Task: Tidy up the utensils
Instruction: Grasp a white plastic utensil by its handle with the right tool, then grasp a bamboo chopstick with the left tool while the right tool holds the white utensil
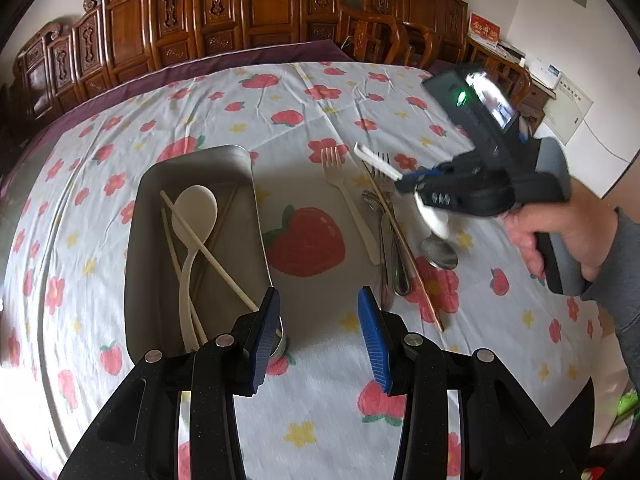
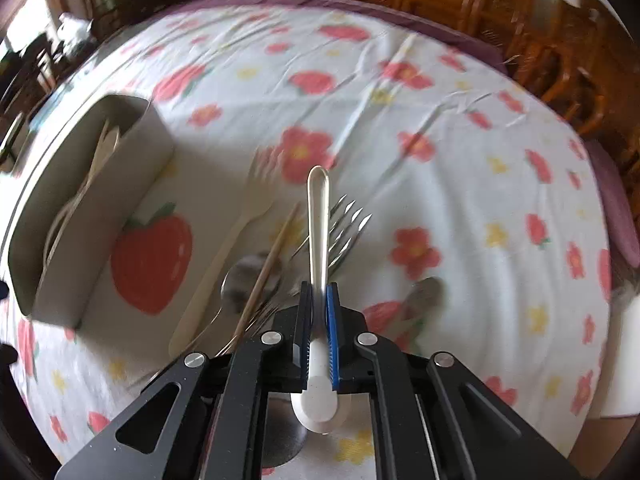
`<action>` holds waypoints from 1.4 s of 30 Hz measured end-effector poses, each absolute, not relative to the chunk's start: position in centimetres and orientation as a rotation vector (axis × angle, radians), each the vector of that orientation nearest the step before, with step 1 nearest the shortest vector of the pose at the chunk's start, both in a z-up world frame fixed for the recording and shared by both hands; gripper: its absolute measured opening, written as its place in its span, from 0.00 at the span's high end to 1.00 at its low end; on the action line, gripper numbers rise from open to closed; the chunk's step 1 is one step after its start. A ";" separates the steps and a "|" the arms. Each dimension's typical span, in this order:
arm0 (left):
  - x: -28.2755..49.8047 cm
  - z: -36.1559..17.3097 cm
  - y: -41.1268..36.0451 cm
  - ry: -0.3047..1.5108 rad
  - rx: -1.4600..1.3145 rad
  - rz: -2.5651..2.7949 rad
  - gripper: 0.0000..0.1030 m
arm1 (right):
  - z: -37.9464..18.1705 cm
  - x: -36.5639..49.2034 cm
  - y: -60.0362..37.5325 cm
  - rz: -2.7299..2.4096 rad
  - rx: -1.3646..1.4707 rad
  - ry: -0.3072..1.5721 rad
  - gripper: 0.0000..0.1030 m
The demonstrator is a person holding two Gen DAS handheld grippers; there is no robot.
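My right gripper (image 2: 319,292) is shut on a white plastic spoon (image 2: 318,216). The spoon's handle points forward past the pads and its bowl sits back near the camera. In the left wrist view the right gripper (image 1: 414,182) hangs above the loose cutlery with the white spoon (image 1: 378,160) sticking out of it. On the cloth below lie a cream plastic fork (image 1: 352,208), metal forks (image 2: 348,220), a metal spoon (image 1: 438,254) and a brown chopstick (image 1: 404,248). My left gripper (image 1: 320,320) stands open and empty beside the near right corner of the grey tray (image 1: 256,208).
The tray holds a white ladle-like spoon (image 1: 196,216) and pale chopsticks (image 1: 208,248). A strawberry-print cloth (image 1: 304,400) covers the round table. Carved wooden chairs (image 1: 248,12) line the far edge. A person's hand and grey sleeve (image 1: 624,280) hold the right gripper.
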State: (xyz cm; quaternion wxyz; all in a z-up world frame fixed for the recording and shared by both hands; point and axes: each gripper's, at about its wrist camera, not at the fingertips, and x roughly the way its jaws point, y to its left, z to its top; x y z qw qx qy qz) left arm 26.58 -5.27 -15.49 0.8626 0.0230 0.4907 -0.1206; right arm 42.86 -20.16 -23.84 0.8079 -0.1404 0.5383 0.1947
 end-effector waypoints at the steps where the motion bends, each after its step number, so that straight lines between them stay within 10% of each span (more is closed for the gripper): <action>1: 26.5 -15.5 -5.3 1.030 0.046 -0.252 0.63 | -23.4 42.9 -20.4 0.411 -0.294 1.139 0.92; 42: 27.9 -22.3 -17.2 1.152 0.081 -0.319 0.74 | -21.3 25.5 -32.7 0.305 0.111 1.001 0.92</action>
